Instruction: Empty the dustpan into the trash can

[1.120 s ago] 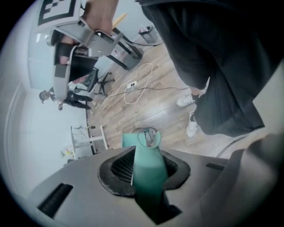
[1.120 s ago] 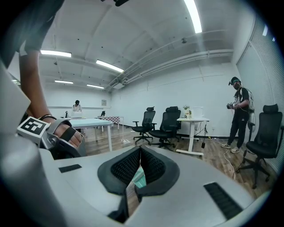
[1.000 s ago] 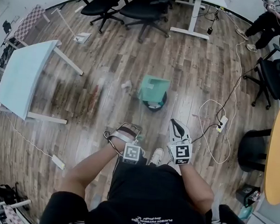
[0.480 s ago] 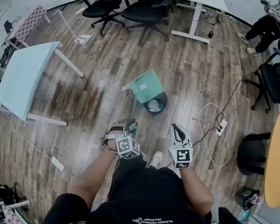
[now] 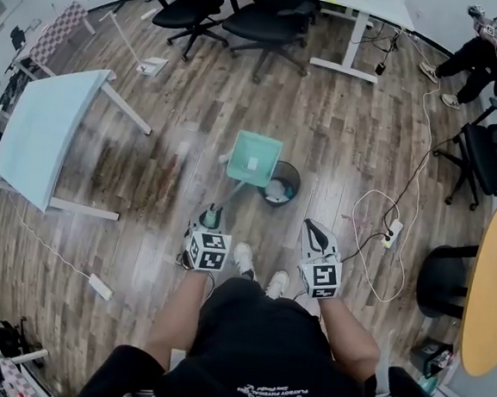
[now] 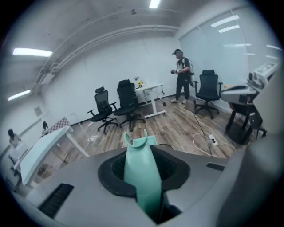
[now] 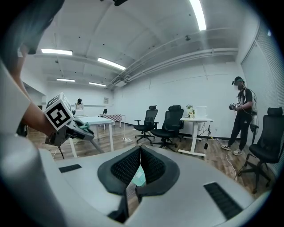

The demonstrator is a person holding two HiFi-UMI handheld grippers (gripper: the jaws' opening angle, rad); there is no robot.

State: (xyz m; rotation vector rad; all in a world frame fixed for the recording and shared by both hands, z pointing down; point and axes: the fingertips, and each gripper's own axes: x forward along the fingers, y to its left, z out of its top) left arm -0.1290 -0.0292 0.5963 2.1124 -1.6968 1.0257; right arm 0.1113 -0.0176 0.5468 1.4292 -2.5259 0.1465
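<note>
Two grippers, left gripper (image 5: 213, 219) clamped on the teal dustpan (image 5: 254, 157) by its long handle (image 6: 143, 177), handle running out between the jaws, pan partly over the black trash can (image 5: 288, 181), right gripper (image 5: 316, 235) jaws together, empty.

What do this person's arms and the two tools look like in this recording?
The left tool and right tool match: light grey shells, black ribbed pads, and a white cube with black square markers on each. The person wears a black short-sleeved T-shirt with white print.
</note>
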